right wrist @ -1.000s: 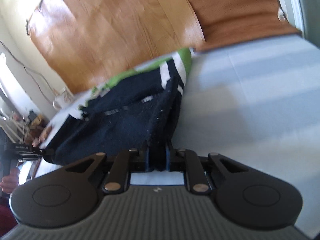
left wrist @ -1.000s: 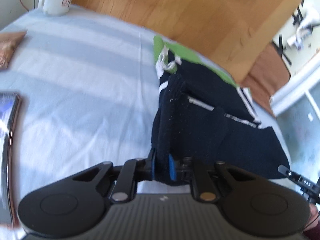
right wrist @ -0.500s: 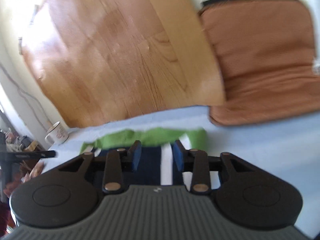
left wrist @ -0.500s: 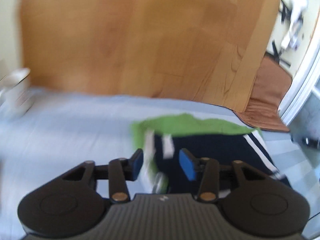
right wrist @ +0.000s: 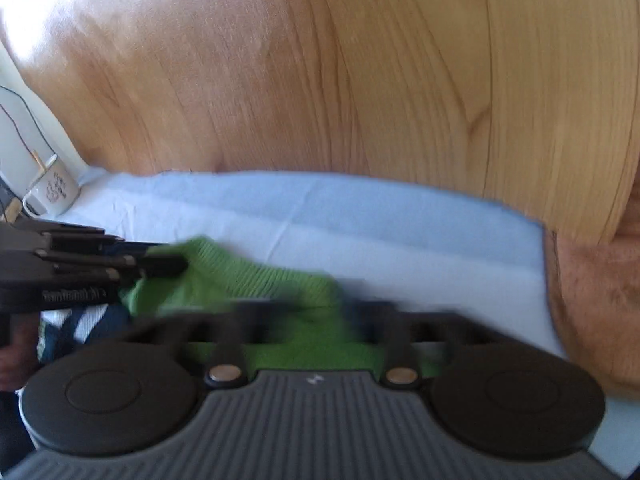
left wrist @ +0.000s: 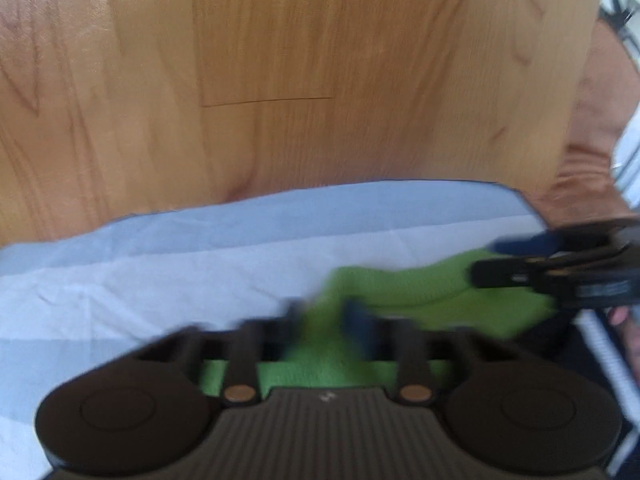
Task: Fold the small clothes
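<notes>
A green knitted garment (left wrist: 404,292) lies on the light blue cloth (left wrist: 200,256), with a navy and white striped piece (right wrist: 86,320) under it at the near side. My left gripper (left wrist: 324,316) is open, its blurred fingers on either side of the green edge. My right gripper (right wrist: 316,308) is open over the same green garment (right wrist: 248,280). Each gripper shows in the other's view: the right one (left wrist: 560,268) at the right edge, the left one (right wrist: 120,264) at the left.
A white mug (right wrist: 54,192) stands at the far left of the cloth. Wooden floor (left wrist: 280,80) lies beyond the far edge of the cloth. A brown cushion (right wrist: 592,292) sits to the right.
Both grippers let go of the navy garment they were holding up and opened. They moved forward and down over the green garment's far edge. The views are blurred from motion.
</notes>
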A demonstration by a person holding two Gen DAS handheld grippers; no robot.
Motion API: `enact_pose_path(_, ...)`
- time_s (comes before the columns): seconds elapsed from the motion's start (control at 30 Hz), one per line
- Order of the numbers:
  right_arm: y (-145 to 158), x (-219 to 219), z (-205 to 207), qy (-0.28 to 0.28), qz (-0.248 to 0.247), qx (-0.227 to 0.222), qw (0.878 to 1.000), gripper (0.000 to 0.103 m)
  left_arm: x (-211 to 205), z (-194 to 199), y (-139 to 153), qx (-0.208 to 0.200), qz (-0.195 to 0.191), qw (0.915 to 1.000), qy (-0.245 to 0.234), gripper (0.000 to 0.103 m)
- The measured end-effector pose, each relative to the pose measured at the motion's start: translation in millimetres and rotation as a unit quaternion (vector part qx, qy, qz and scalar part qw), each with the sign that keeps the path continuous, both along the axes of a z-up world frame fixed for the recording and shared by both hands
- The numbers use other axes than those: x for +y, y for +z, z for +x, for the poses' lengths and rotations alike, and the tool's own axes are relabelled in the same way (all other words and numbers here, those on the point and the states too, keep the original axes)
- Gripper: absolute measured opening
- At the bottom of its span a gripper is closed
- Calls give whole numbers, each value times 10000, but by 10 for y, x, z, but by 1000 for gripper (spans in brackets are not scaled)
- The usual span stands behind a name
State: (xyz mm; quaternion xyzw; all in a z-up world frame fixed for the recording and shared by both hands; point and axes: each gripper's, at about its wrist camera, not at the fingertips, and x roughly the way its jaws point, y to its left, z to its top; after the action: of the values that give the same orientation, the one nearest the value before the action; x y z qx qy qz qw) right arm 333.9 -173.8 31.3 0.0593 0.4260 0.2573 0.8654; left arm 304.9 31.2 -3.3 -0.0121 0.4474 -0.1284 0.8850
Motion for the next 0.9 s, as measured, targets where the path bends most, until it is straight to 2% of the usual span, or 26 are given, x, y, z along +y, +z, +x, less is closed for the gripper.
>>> enact_pose_path(0.13,210,-61,-234,-50,102,-276,9996,13,-104,-300,163,-502,389,9979,-95,13)
enact_pose_path(0.27,605,-156,-726,-33,221,-800,9965,13,-101,-688,495,-934,258,9952,-114,13)
enact_pose_path(0.4,938,-237,-1415,131,330,-1348,9902,13,-89,-1391,823,-1574,246,9869,-251,13)
enact_pose_path(0.53,1069,-303,-2236,331,340,-1820,9822,13,2,-2280,994,-2130,183,9760,-425,13)
enact_pose_path(0.63,1019,-314,-2814,458,426,-2069,9764,13,51,-2972,988,-2446,139,9680,-537,13)
enact_pose_path(0.77,725,-290,-3486,519,365,-2285,9715,13,64,-3754,765,-2574,-14,9643,-619,13)
enact_pose_path(0.83,460,-259,-3681,376,248,-2298,9722,13,67,-4001,576,-2451,-38,9674,-627,14)
enact_pose_path(0.9,155,-219,-3707,152,216,-2001,9794,16,25,-4093,328,-2142,48,9749,-604,19)
